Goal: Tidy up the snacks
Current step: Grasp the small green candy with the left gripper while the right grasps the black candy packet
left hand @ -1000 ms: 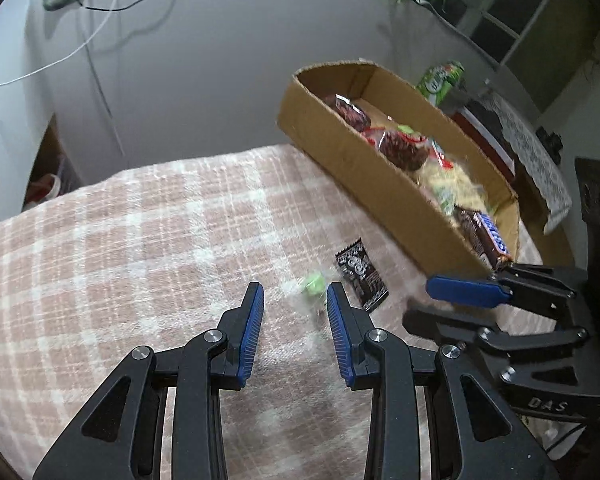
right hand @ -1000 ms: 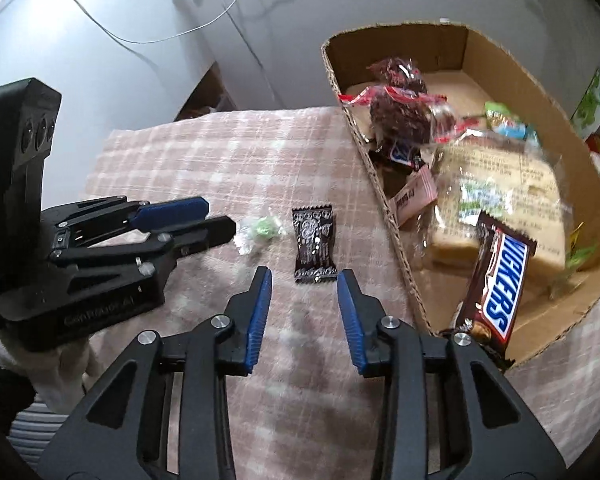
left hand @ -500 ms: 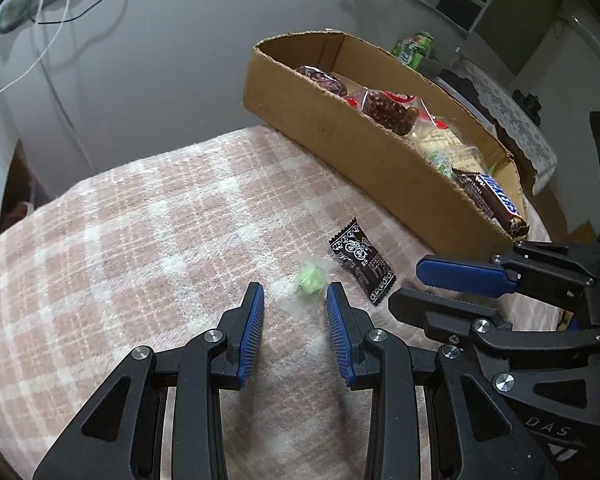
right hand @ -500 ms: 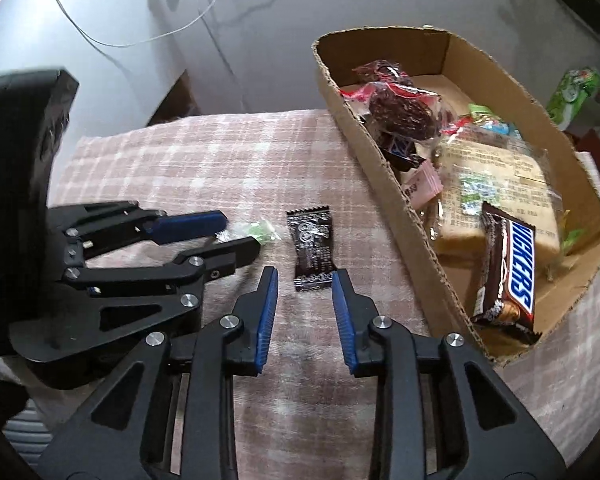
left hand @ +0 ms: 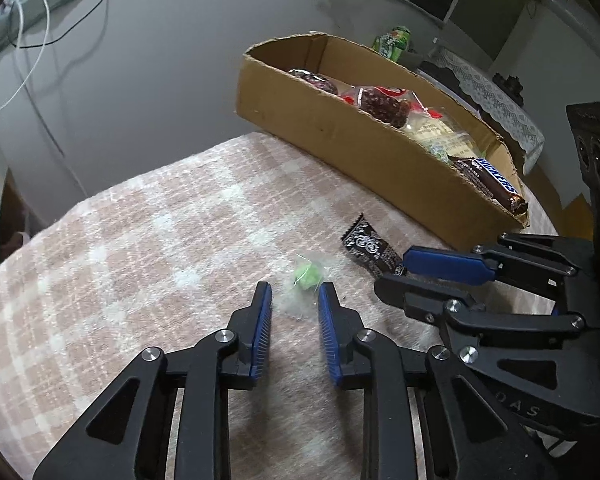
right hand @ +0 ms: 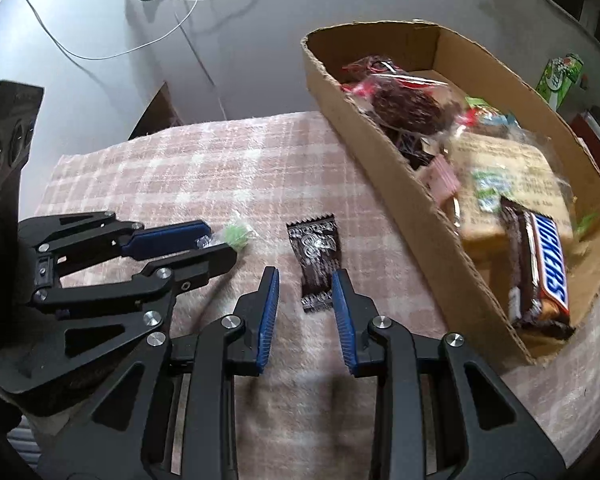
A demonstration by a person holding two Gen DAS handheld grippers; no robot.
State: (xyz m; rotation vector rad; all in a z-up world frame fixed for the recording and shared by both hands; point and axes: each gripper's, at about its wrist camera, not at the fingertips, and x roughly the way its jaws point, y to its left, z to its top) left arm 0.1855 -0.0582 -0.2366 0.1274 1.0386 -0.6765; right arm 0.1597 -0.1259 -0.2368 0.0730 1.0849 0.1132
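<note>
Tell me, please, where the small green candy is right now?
The green candy lies on the checked cloth, just ahead of the left gripper and between its open fingers, left of the dark brown wrapper and apart from the cardboard box.

A pink-and-cream checked cloth (right hand: pixel 204 176) is covering the table, and on it a pale green candy (left hand: pixel 309 276) in clear wrap is showing beside a dark brown packet (right hand: pixel 316 260) printed with white scrollwork. The left gripper (left hand: pixel 293 294) and the right gripper (right hand: pixel 305 280) are both showing black frames with silver screws and bright blue ribbed pads. The plain tan cardboard box (right hand: pixel 400 184) is holding a brown Snickers bar (right hand: pixel 540 272) with a blue-and-white logo, dark maroon snacks in clear wrap trimmed with red (right hand: pixel 404 108), and a yellowish packet (right hand: pixel 512 164), while a green carton (right hand: pixel 560 76) is standing behind against a grey wall crossed by a white cable (right hand: pixel 148 40).
</note>
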